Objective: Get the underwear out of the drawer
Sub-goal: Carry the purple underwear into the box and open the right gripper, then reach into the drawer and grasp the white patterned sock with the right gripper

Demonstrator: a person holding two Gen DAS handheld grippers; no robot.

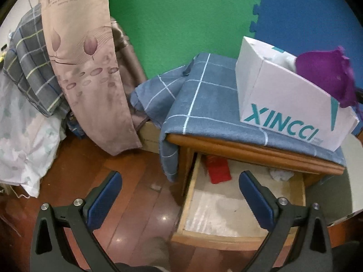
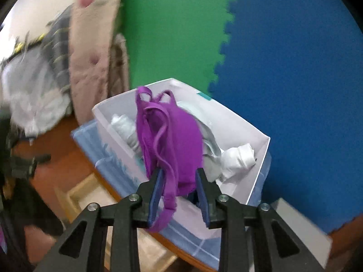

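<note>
The left gripper [image 1: 180, 189] hangs wide apart and empty above the pulled-out drawer [image 1: 240, 204], where red [image 1: 218, 168] and white [image 1: 280, 174] garments lie at the back, while the right gripper [image 2: 178, 178] stands partly spread around purple underwear [image 2: 169, 136] draped over the white box [image 2: 238, 122] on the cloth-covered nightstand [image 1: 254, 150].

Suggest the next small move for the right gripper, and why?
Probably open wider and back off: the purple bra already hangs over the white box, its strap between the right gripper jaws. The open drawer holds more items.
</note>
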